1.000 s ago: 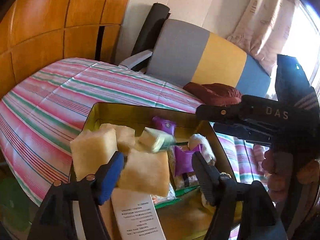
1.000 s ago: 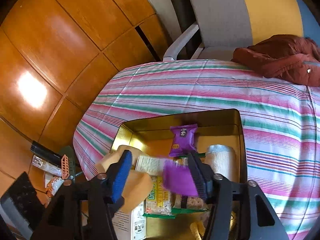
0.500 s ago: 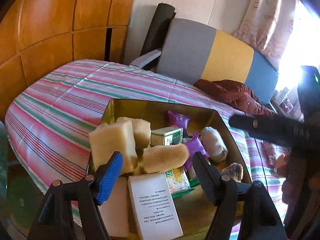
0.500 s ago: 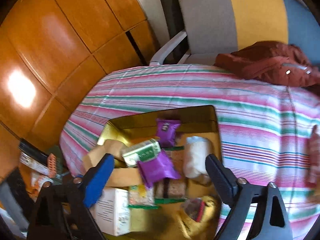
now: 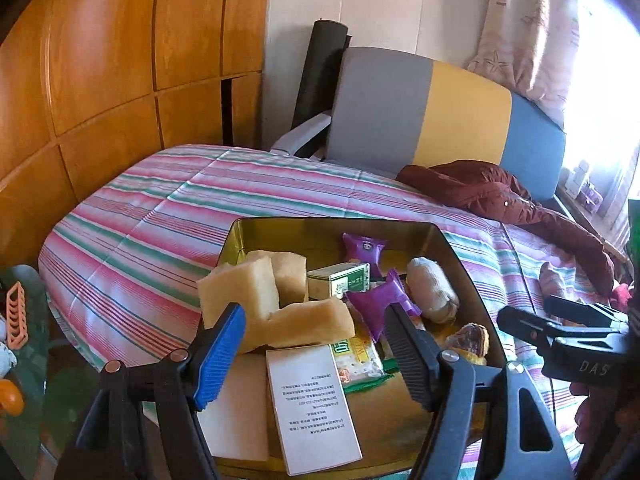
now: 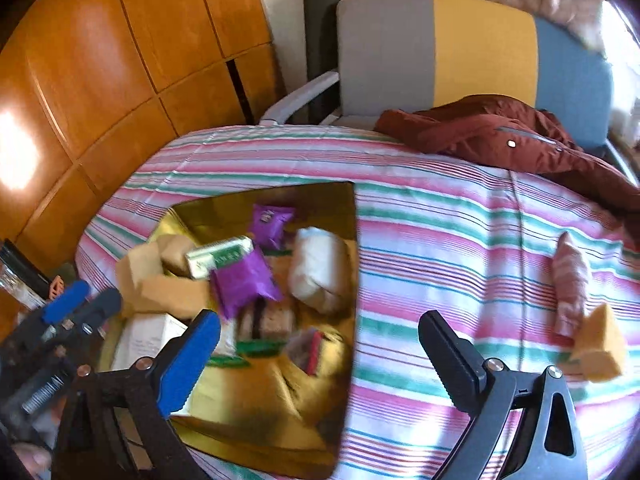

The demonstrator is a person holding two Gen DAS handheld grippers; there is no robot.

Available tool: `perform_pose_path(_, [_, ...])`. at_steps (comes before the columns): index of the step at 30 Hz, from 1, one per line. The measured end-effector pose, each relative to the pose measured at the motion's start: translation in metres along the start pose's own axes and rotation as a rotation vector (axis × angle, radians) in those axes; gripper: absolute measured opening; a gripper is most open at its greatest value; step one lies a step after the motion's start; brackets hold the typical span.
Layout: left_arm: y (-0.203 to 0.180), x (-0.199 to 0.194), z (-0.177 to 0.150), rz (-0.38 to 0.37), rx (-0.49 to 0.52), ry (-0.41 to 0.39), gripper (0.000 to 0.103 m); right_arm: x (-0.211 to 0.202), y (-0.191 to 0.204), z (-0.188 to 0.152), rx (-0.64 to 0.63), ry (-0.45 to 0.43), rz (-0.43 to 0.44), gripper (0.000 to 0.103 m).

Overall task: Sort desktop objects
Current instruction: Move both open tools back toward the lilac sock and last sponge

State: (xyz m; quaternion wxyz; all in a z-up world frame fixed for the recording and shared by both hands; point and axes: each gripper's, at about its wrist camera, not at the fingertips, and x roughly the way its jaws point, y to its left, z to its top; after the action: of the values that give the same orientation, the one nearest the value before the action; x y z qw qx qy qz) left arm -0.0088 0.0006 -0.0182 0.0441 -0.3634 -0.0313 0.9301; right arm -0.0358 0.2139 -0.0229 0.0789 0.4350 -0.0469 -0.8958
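Note:
A gold tin tray [image 5: 332, 226] [image 6: 312, 196] on the striped tablecloth holds yellow sponges [image 5: 240, 292], purple snack packets [image 5: 378, 306] [image 6: 244, 278], a small green-and-white box [image 5: 340, 278], a white wrapped roll [image 5: 430, 288] [image 6: 320, 272] and a white booklet [image 5: 312, 404]. My left gripper [image 5: 316, 352] is open and empty above the tray's near end. My right gripper [image 6: 324, 360] is open and empty over the tray's right edge. A loose yellow sponge [image 6: 600, 344] and a pink striped wrapped item [image 6: 570, 280] lie on the cloth to the right.
A dark red jacket [image 5: 500, 196] [image 6: 500, 132] lies at the table's far right. A grey, yellow and blue chair [image 5: 420, 108] stands behind the table. Wooden wall panels [image 5: 100, 80] are on the left. Small clutter [image 5: 16, 316] sits low at left.
Both grippers have pulled back and up from the tray. The right gripper opened, let a purple packet drop in the tray, and swung right. The left gripper's sponge now lies in the tray.

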Motion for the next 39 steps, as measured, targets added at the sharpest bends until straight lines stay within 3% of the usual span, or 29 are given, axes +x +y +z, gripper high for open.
perform_pose_path(10, [-0.035, -0.013, 0.000, -0.042, 0.101, -0.021, 0.073, -0.020, -0.068, -0.020, 0.080, -0.001, -0.113, 0.100])
perform_pose_path(25, [-0.106, -0.015, -0.013, -0.169, 0.268, 0.013, 0.073, -0.065, -0.187, -0.032, 0.274, -0.046, -0.283, 0.102])
perform_pose_path(39, [-0.156, -0.006, -0.019, -0.271, 0.362, 0.065, 0.073, -0.077, -0.254, -0.030, 0.390, -0.085, -0.339, 0.102])
